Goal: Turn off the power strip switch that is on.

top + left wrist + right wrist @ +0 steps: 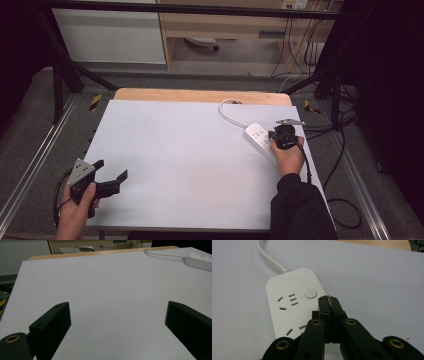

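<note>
On white table [175, 165], one power strip [292, 305]; right claw [331, 302] closed, empty, over it; left claw [117, 322] wide open.

Both grippers low over the desk, left open, right closed

Left gripper [107, 172] held in the left hand [75, 207] at the near-left desk [175, 165] edge, jaws spread wide, nothing between them, pointing across the desk. Right gripper [329, 301] in the right hand [289, 159] at the far right, jaws pressed together, tips angled down; dark sleeve [300, 210] on the right forearm
</note>
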`<state>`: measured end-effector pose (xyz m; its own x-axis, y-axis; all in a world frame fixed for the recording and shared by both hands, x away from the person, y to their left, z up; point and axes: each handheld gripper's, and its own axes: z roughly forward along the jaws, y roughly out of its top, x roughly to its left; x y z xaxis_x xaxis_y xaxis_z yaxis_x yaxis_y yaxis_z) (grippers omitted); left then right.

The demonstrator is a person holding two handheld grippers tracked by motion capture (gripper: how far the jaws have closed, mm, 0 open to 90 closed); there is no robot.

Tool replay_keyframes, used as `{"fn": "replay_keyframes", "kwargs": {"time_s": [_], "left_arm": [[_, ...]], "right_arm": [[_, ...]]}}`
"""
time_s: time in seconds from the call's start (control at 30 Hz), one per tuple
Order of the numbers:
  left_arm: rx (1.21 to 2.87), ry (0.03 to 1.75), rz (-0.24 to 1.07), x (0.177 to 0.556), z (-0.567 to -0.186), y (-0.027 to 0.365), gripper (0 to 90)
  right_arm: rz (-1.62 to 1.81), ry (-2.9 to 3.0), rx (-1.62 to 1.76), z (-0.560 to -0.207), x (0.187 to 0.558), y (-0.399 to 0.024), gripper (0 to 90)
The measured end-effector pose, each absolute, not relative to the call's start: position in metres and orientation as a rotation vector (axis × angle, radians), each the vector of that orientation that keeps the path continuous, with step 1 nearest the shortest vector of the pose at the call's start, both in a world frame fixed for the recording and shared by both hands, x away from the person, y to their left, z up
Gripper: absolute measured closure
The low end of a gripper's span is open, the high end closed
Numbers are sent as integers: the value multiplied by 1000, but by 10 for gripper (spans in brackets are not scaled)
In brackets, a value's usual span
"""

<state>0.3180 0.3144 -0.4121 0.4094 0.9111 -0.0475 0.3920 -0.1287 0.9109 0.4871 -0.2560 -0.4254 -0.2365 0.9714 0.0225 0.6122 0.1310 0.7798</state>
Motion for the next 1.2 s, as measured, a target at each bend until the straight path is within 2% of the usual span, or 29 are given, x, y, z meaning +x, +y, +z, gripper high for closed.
{"fn": "replay_keyframes", "kwargs": {"time_s": [0.53, 1.2], "left_arm": [[1713, 1149, 680, 318, -413, 314, 64], [1715, 1146, 677, 318, -413, 314, 65]], "right_arm": [[957, 1901, 1519, -421, 488, -255, 900], [1097, 1874, 1505, -407, 489, -237, 776]]}}
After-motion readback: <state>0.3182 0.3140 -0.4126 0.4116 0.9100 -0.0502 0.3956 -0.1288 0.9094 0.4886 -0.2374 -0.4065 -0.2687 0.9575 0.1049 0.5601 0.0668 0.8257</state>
